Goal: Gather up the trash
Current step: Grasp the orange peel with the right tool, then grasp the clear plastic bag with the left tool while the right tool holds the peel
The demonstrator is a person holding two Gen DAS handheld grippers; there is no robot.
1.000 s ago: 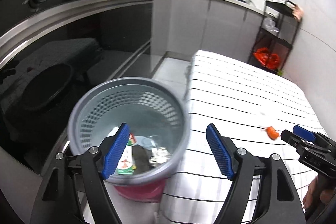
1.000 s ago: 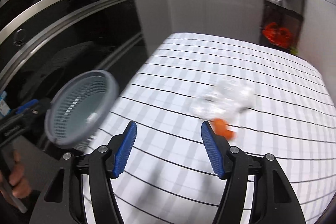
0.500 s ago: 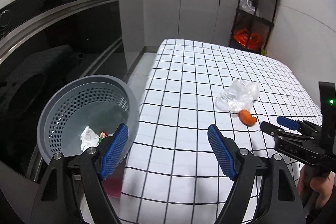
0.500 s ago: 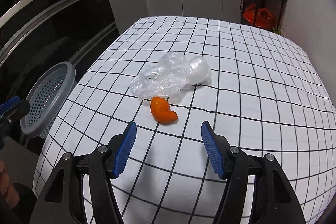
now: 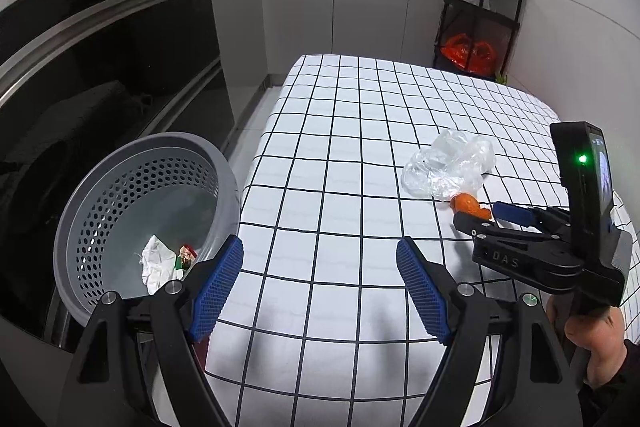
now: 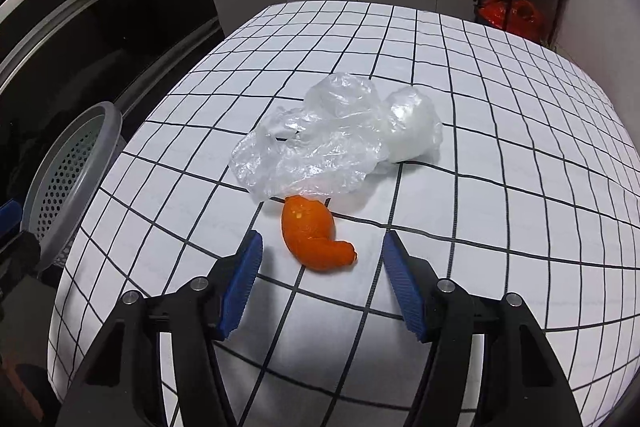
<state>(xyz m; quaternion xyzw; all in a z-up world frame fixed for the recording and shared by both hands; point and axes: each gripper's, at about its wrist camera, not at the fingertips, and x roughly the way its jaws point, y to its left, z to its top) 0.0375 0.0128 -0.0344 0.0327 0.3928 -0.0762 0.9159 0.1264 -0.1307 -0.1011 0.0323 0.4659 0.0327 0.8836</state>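
An orange peel point(image 6: 312, 239) lies on the white checked tablecloth point(image 6: 500, 107), touching a crumpled clear plastic bag point(image 6: 332, 139) behind it. My right gripper point(image 6: 322, 241) is low over the cloth; its jaws are closing, with the peel between the blue pads and the pads clear of it. The left wrist view shows the same peel point(image 5: 466, 203), bag point(image 5: 444, 167) and right gripper point(image 5: 476, 213). My left gripper point(image 5: 319, 247) is open and holds nothing above the table's near left edge. Beside it, a grey perforated basket point(image 5: 224, 163) holds crumpled white paper point(image 5: 156, 263) and a wrapper.
A dark glass oven front point(image 5: 100, 75) runs along the left, behind the basket point(image 6: 108, 131). Grey cabinets point(image 5: 360, 7) stand beyond the table. A black rack point(image 5: 480, 27) with an orange bag is at the far right. A hand point(image 5: 592, 343) grips the right gripper's handle.
My left gripper swung right, from over the basket to the table's edge. My right gripper came down close to the orange peel and its jaws narrowed around it.
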